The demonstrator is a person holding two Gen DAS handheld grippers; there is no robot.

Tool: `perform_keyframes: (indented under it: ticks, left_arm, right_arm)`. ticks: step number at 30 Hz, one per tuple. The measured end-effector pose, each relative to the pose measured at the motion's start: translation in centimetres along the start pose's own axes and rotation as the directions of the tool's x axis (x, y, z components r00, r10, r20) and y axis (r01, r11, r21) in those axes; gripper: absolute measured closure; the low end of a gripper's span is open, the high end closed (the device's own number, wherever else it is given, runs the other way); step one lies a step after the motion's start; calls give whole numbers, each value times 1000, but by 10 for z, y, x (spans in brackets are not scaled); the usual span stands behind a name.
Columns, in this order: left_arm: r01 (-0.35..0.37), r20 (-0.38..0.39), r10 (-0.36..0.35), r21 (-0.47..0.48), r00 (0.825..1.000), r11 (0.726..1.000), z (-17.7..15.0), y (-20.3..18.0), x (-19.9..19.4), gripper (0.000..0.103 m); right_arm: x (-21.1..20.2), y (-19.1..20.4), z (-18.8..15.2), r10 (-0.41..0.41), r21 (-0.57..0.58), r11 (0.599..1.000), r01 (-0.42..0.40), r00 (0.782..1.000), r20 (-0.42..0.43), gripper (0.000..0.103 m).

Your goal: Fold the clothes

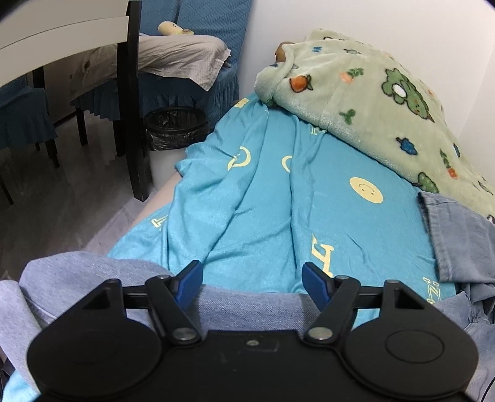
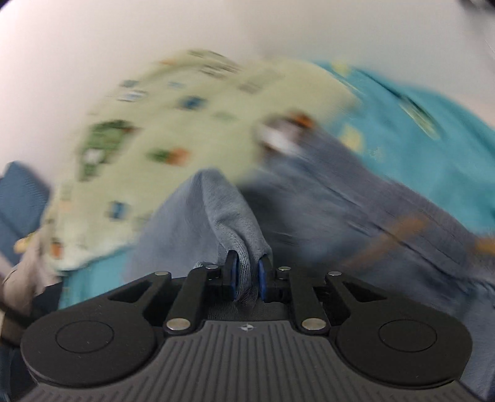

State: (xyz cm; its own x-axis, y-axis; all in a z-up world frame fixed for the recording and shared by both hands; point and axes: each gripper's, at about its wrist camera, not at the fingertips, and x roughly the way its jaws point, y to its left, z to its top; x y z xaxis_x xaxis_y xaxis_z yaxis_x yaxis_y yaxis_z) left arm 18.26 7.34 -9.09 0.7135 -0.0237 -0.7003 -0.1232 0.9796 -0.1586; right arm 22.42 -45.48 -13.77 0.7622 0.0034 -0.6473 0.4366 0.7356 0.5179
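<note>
**Here, one gripper pinches the denim while the other hangs spread above it**

Plainly, the left gripper (image 1: pixel 252 280) has its jaws spread wide, the blue pads well apart with nothing between them. It hangs over a band of the blue-grey denim garment (image 1: pixel 235 306), which runs across the bottom of the left wrist view just beneath the pads; whether they touch the cloth cannot be told. Another part of the same denim, with a stitched hem, lies at the right edge of that view, on the turquoise bedsheet (image 1: pixel 263 201). The sheet is rumpled in long folds and printed with pale yellow letters and a smiley face.

The right gripper (image 2: pixel 246 278) has its jaws pressed together on a fold of the denim garment (image 2: pixel 222 210); the cloth rises in a ridge from between the blue pads. Most of the right wrist view is blurred, but more denim with tan stitching shows to the right, over the turquoise sheet.

A pale green fleece blanket (image 1: pixel 371 102), printed with small green and orange figures, is heaped along the white wall (image 1: pixel 433 37) at the far side of the bed. Past the bed's edge stand a black wastebasket (image 1: pixel 174 128) lined with a dark bag, a dark table leg (image 1: pixel 131 102), and chairs under blue covers (image 1: pixel 198 24).
</note>
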Motion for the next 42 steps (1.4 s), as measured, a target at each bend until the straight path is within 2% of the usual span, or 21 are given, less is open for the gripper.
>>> perform_keyframes:
  ticks: [2,4,6,8,13,16,20,23,26,27,28,30,33,36,37,38,42]
  left_arm:
    - [-1,7,1,13,1000,1000,-1,-3,0,35]
    - [-1,17,0,33,1000,999,-3,-7,0,35]
    - [4,24,-5,58,1000,998,-6,-11,0,35]
    - [29,23,-31,66,999,997,-8,-15,1,35]
    - [136,22,-138,87,990,987,-16,-29,-5,35]
    - [178,23,-182,111,983,978,-24,-38,-9,35]
    - [234,28,-239,121,971,965,-38,-53,-21,35]
    - [224,37,-235,185,971,957,-44,-72,-28,35]
    - [306,-14,-307,118,952,945,-42,-88,-24,35]
    - [341,-37,-339,76,940,937,-41,-94,-19,35]
    - [375,-58,-373,29,926,927,-40,-101,-13,35]
    - [453,-93,-460,-88,883,887,-38,-119,4,35]
    - [538,-112,-584,-280,804,795,-38,-148,37,35]
    - [542,-123,-647,-443,753,715,-43,-175,73,35]
    - [534,-123,-657,-481,744,695,-44,-183,85,35]
    - [518,-122,-653,-509,747,687,-45,-189,95,35]
    - [464,-67,-617,-597,784,655,-42,-199,126,36]
  right_arm:
    - [8,-26,-6,19,53,998,-19,1000,-3,82]
    - [9,-35,-3,37,69,997,-36,999,-11,71]
    - [4,-30,-1,25,21,999,-25,1000,-14,64]
    - [-7,-20,0,-10,-58,998,11,1000,19,59]
    - [-42,-2,-6,-113,-65,991,118,991,77,58]
    - [-65,17,-17,-137,-102,984,146,986,91,57]
    - [-81,33,-46,-98,-122,987,100,995,16,56]
    - [-84,36,-66,-108,-140,985,105,994,-16,56]
    - [-84,35,-67,-104,-142,984,104,995,8,56]
    - [-87,35,-65,-103,-134,985,106,994,30,56]
    - [-89,33,-62,-93,-116,988,98,994,49,56]
    - [-94,25,-58,-68,-72,995,74,995,80,56]
    - [-93,14,-54,-80,-27,996,84,992,101,55]
    - [-88,-1,-50,-59,43,998,56,996,72,55]
    - [-86,-5,-49,-53,63,997,49,997,64,55]
    - [-84,-9,-48,-48,80,996,43,997,59,55]
    - [-79,-16,-47,-30,146,989,23,999,45,52]
